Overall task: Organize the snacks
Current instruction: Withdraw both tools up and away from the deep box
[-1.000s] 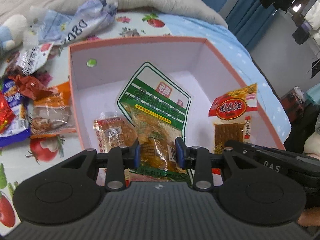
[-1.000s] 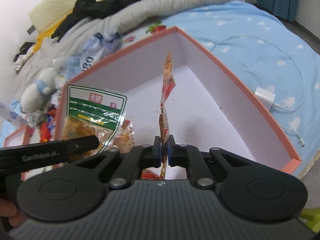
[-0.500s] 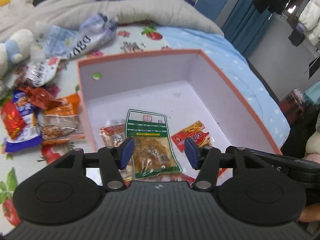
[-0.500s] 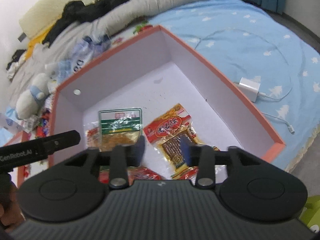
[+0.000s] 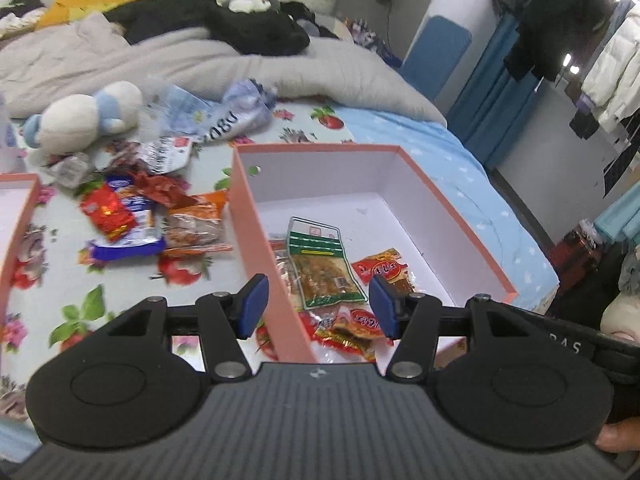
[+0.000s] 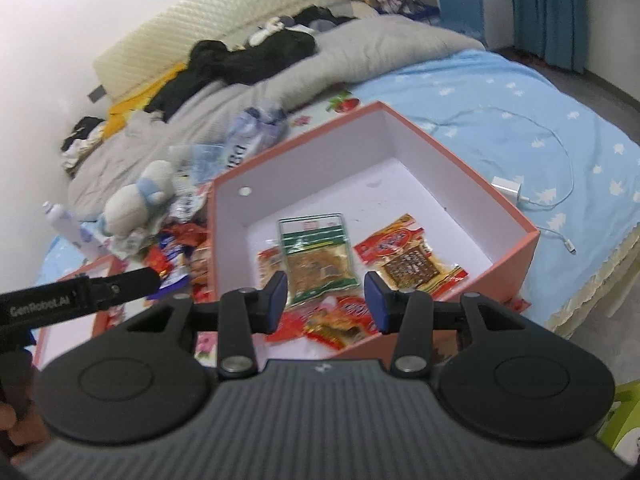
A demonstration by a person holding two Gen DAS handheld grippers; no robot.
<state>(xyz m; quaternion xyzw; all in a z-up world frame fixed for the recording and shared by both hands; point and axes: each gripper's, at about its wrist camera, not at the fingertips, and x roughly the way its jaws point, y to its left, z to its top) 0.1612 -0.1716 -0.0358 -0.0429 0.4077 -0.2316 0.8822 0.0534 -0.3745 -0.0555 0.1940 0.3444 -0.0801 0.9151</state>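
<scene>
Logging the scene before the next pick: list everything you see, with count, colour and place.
box: one, pink, on bed.
green packet: one, in box, middle.
red packets: several, in box.
loose snacks: pile, mixed colours, left of box.
plush toy: one, white-blue, behind pile.
second box: one, pink, far left.
charger: one, white, right of box.
duvet: grey, behind.
left gripper: open, empty.
right gripper: open, empty.

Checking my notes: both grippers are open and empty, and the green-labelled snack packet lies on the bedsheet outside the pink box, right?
Not quite. The green-labelled snack packet lies inside the pink box, as the right wrist view shows. Both the left gripper and right gripper are open and empty.
</scene>
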